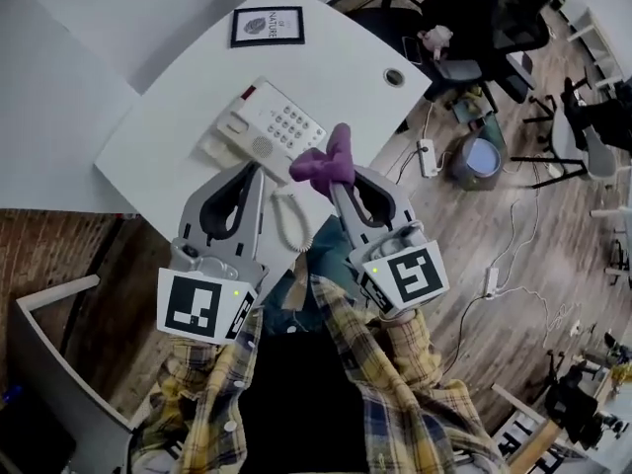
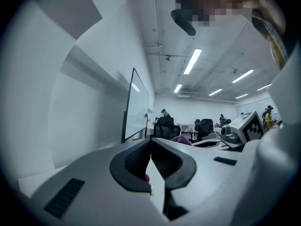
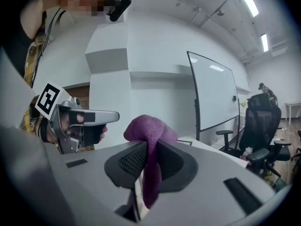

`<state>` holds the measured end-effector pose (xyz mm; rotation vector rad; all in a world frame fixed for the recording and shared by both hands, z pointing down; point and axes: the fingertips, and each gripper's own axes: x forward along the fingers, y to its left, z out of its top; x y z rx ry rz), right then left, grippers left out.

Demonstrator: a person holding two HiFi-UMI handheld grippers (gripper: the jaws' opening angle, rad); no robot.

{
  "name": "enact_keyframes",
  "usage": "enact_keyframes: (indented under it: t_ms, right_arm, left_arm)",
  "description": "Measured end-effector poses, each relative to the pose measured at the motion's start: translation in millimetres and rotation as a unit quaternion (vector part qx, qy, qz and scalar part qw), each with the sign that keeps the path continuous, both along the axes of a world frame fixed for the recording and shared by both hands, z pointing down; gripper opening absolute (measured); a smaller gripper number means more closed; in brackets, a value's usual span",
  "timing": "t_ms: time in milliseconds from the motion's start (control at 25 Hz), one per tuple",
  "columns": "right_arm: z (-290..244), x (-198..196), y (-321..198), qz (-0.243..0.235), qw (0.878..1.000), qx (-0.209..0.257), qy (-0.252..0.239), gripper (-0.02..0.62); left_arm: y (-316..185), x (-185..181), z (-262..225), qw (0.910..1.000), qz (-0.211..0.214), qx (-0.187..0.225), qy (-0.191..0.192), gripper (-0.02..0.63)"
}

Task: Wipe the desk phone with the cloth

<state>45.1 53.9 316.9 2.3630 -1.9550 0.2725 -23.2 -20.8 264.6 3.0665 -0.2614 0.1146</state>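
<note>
A white desk phone [image 1: 269, 124] with a keypad lies on the white desk [image 1: 178, 87]. Its coiled cord [image 1: 288, 220] hangs over the near edge. My right gripper [image 1: 341, 179] is shut on a purple cloth [image 1: 326, 162], held just right of the phone's near corner. In the right gripper view the cloth [image 3: 149, 132] bulges above the closed jaws of the right gripper [image 3: 148, 147] and hangs down between them. My left gripper [image 1: 254, 170] sits at the phone's near edge. Its jaws [image 2: 150, 147] meet with nothing between them. Neither gripper view shows the phone.
A framed print [image 1: 267, 25] and a cable grommet [image 1: 394, 77] are farther back on the desk. Office chairs [image 1: 474, 28], a power strip [image 1: 427, 156] and a bin [image 1: 477, 161] stand on the wooden floor to the right. A glass whiteboard [image 3: 216, 98] stands across the room.
</note>
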Motion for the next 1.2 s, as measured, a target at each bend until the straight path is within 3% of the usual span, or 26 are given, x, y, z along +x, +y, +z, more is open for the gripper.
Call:
enact_keyframes:
  t_ms: [200,360,760,920,1200]
  right_arm:
    - [5.8,27.3,-57.8,-0.084,0.996,-0.003,-0.009,0.060]
    - [14.1,43.1,-98.7,-0.153,0.988,-0.008,-0.018,0.060]
    - [3.8,61.6,-160.6,-0.319,0.947,-0.020,-0.002,0.060]
    - [1.5,73.4,-171.7,-0.358,0.933,-0.018,-0.002,0.060]
    - [0.9,76.7,-181.2,-0.397,0.918,-0.014,0.005,0.060]
  left_arm:
    - [-36.9,9.1,5.0,0.9964,-0.083,-0.001,-0.014,0.016]
    - [-66.4,5.8,9.8,0.9856,-0.167,-0.004,-0.022,0.017]
    - [-102.8,-3.1,5.4,0.9362,-0.350,-0.019,-0.023,0.015]
    - [-106.0,-0.2,0.4,0.9171,-0.398,-0.021,-0.014,0.017]
    - [-104.5,2.2,2.0,0.9004,-0.434,-0.022,-0.005,0.017]
